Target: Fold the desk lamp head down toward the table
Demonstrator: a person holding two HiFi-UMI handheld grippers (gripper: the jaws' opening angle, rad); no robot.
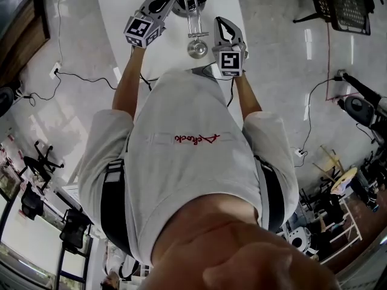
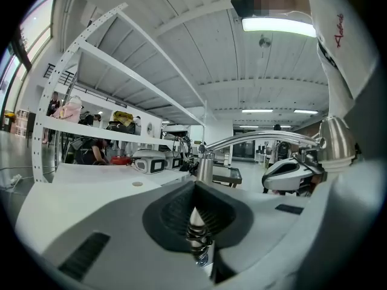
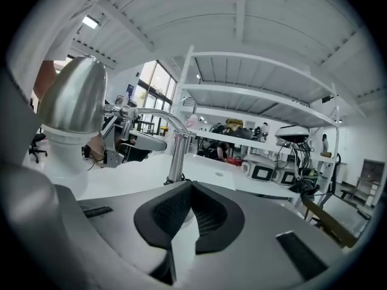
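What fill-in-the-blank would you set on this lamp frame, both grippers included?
1. The left hand-held gripper is shut on the lamp's coiled ____.
2. The right hand-held gripper is shut and holds ____.
3. In the right gripper view, the lamp head sits to the ____ of the jaws.
4. The lamp stands on a ____ table.

Missing words: spring; nothing; left; white.
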